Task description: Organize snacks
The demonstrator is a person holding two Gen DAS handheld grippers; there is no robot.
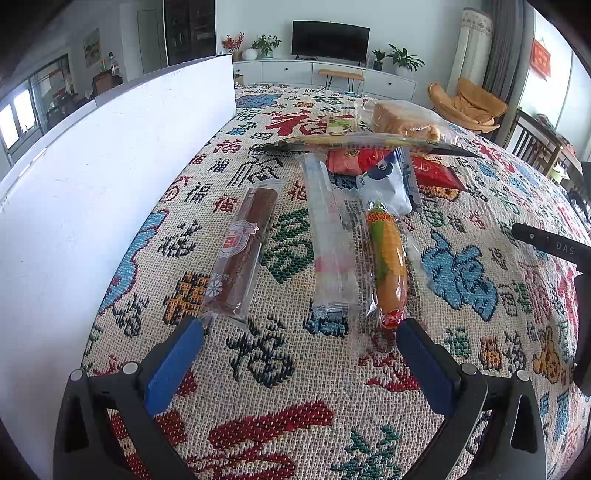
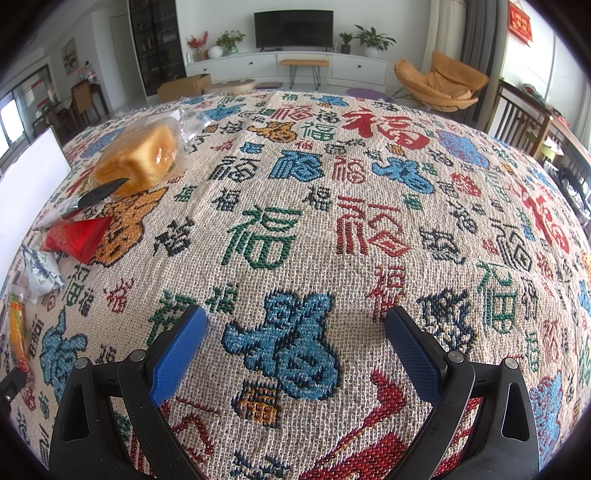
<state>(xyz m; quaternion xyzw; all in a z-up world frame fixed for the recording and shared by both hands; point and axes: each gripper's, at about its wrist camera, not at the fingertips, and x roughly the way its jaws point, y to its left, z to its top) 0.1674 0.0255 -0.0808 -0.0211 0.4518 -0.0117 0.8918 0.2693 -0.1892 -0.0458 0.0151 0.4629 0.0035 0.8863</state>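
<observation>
Two grippers are hovering low over the patterned cloth [image 2: 332, 229], fingers spread wide and empty: the left gripper [image 1: 299, 328] facing the snacks [image 1: 332, 236], the right gripper [image 2: 295, 325] over bare cloth.

A woven cloth [image 1: 295, 369] patterned with coloured characters covers the surface. At frame centre lie a brown bar [image 1: 242, 254], a clear packet [image 1: 330, 240] and a corn sausage [image 1: 388, 262]; a bagged bread loaf [image 1: 402, 122] sits upper right, a white box [image 1: 92, 192] left.

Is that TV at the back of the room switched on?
It looks off. The TV screen is uniformly dark in both views, with no picture or glow. Standby cannot be ruled out.
</observation>
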